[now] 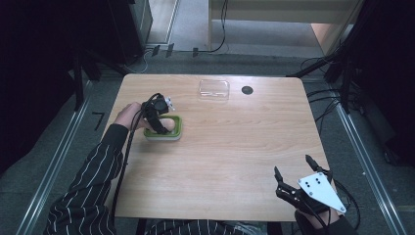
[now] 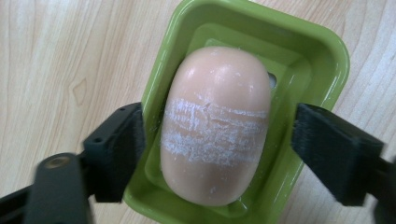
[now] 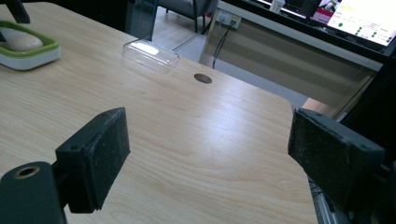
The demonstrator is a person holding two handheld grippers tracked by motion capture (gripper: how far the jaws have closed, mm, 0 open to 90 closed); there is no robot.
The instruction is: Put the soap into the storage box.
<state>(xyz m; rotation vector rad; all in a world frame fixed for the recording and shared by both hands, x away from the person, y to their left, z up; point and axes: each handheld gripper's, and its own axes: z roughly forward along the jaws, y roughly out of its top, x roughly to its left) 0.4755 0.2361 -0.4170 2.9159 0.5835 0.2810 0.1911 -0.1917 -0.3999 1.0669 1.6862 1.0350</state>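
On the left half of the wooden surface (image 1: pixel 220 147), a peach soap bar (image 2: pixel 215 126) lies in a green dish (image 2: pixel 322 51); the left tongs (image 2: pixel 217 149) straddle it, jaws spread and clear of the soap. Near the front right corner, the right tongs (image 1: pixel 292 171) are spread around nothing. A clear lid (image 1: pixel 214 89) rests toward the far edge, beside a dark round hole (image 1: pixel 247 90)

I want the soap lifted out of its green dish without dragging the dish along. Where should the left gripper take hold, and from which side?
Grip the soap bar across its narrow middle, at the scuffed white band, coming straight down from above. Its long flanks run roughly parallel there, and the open left gripper already straddles it. The pads should probably close inside the green dish walls, not over the rim.
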